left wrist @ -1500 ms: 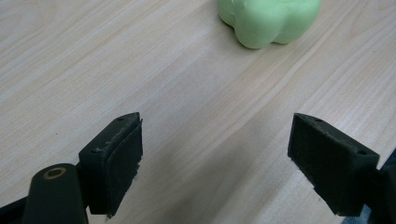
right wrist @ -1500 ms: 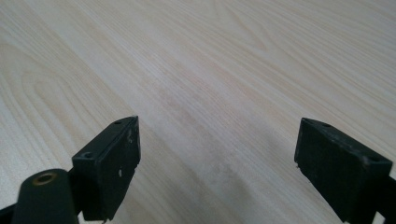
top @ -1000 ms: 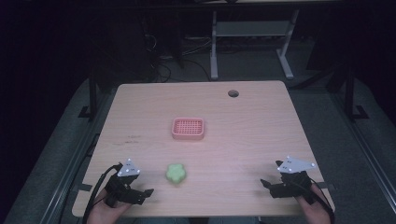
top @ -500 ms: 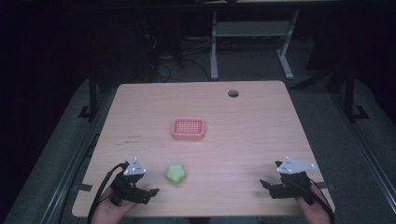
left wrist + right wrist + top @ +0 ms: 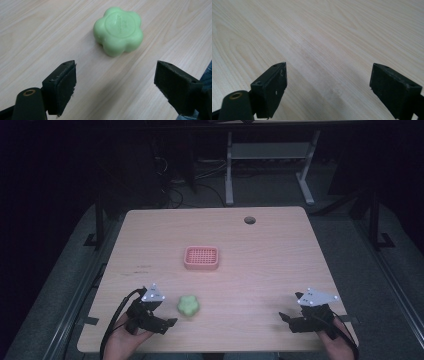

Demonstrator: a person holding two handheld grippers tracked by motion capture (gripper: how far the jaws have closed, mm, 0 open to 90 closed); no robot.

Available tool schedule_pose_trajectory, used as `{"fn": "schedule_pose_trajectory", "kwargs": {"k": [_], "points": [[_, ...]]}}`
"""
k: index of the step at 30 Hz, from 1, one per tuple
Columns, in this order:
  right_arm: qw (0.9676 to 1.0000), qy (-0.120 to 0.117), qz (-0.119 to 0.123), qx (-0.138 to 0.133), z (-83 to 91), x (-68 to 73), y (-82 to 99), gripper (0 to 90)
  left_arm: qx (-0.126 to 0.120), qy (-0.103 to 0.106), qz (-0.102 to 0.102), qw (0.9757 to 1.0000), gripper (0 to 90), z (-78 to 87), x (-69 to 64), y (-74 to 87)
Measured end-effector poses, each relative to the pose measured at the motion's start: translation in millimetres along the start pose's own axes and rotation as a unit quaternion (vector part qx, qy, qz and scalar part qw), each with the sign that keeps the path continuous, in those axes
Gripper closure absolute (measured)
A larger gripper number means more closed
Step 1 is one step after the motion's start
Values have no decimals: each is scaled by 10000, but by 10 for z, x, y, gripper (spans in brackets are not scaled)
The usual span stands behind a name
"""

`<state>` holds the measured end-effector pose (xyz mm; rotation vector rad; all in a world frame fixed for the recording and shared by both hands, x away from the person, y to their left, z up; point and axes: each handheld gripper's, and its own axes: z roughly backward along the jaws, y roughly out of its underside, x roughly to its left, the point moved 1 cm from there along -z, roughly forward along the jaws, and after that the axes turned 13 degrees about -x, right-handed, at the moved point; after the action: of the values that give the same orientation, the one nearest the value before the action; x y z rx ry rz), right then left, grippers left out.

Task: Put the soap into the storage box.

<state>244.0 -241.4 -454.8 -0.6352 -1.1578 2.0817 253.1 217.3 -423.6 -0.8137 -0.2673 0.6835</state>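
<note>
Pale wood-grain table [image 5: 280, 255] under dim light, dark floor and desk legs beyond its far edge. Left gripper [image 5: 170, 322] sits near the table's near-left corner, held in the person's left hand [image 5: 122, 340], jaws spread wide with nothing between them; in the left gripper view the gripper [image 5: 115, 82] shows bare wood in the gap, and its black pads [image 5: 65, 87] are clear of everything. Just ahead of those jaws lies a green flower-shaped soap [image 5: 118, 30], flat on the wood, lobed edge all round, a round embossed stamp on top; in the high view the soap [image 5: 189, 305] is just beside the left gripper, to its right. Farther back, near the table's middle, stands a pink perforated tray [image 5: 201, 258], well apart from the soap. Right gripper [image 5: 284, 319] rests near the near-right corner, jaws likewise released and wide, over bare wood [image 5: 328, 82]. A round hole [image 5: 249, 220] marks the table's far side
</note>
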Motion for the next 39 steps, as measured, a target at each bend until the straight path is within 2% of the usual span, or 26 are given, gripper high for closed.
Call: {"fn": "schedule_pose_trajectory", "kwargs": {"k": [5, 11, 12, 20, 29, 39], "points": [[10000, -18, 42, -18, 4, -4, -3, 138, 120, 57, -137, 9998, 178, -79, -38, -97], [10000, -24, 38, -1, -1, 11, -8, 138, 173, 95, -151, 9997, 178, -137, -38, -165], [10000, -26, 27, -3, -3, 12, -8, 138, 240, 93, -186, 9995, 178, -152, -41, -195], [10000, -29, 34, -7, -4, 16, -7, 138, 268, 127, -193, 9994, 178, -225, -64, -274], [10000, -34, 46, -16, 1, 23, -14, 138, 419, 87, -227, 9988, 178, -360, -71, -409], [10000, -51, 28, -53, 6, 21, -19, 138, 611, 108, -163, 9979, 178, -500, -55, -447]]}}
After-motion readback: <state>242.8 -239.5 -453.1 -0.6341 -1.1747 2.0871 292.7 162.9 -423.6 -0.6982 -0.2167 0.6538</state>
